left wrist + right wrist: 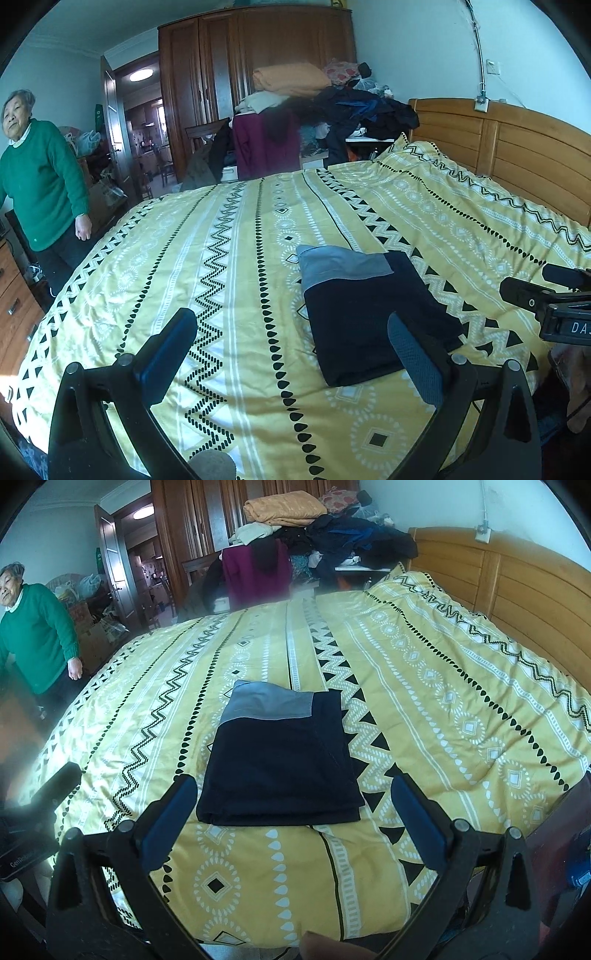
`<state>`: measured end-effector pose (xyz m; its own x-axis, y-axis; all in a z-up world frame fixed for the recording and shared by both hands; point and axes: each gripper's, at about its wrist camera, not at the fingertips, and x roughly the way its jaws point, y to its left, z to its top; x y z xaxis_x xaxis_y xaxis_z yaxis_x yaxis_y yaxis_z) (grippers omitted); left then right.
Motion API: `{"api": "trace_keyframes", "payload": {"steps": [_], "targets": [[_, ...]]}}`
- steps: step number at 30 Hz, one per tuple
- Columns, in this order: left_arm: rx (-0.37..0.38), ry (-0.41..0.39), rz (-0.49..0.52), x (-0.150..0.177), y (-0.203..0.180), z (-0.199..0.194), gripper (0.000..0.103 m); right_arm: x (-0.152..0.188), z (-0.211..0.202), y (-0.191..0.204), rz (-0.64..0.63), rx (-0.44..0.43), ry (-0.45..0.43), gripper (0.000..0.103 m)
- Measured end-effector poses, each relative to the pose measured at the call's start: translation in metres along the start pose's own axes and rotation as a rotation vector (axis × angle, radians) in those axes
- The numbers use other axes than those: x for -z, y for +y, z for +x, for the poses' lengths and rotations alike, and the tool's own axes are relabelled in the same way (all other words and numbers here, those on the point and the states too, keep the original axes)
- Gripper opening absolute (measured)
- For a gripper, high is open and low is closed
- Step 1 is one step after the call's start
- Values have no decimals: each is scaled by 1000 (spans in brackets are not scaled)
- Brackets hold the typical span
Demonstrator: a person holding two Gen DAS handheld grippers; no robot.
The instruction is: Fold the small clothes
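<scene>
A yellow patterned bedspread (424,686) fills the room. Left of the folded dark garment (280,760) hangs the left gripper (291,354), fingers apart; the right gripper (291,808) hovers just before it, likewise spread. Its handles are cut off.

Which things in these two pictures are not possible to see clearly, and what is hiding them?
- Folded dark garment: near corner covered by the left gripper finger in the left wrist view; inner layers hidden.
- Clothes pile: single items indistinguishable in either view.
- Bed headboard: cut off by the fisheye edge.
- Left of the right wrist view: hazy glare.
</scene>
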<state>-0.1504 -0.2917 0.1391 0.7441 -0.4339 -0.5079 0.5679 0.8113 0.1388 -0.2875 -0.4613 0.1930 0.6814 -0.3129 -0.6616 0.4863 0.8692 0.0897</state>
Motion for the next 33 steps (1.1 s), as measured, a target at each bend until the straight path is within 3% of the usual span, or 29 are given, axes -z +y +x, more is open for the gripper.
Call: {"api": "trace_keyframes", "payload": {"steps": [33], "targets": [[-17,20,9,-2,1,4,103,2,1,3,-7,-13,17,103]]}}
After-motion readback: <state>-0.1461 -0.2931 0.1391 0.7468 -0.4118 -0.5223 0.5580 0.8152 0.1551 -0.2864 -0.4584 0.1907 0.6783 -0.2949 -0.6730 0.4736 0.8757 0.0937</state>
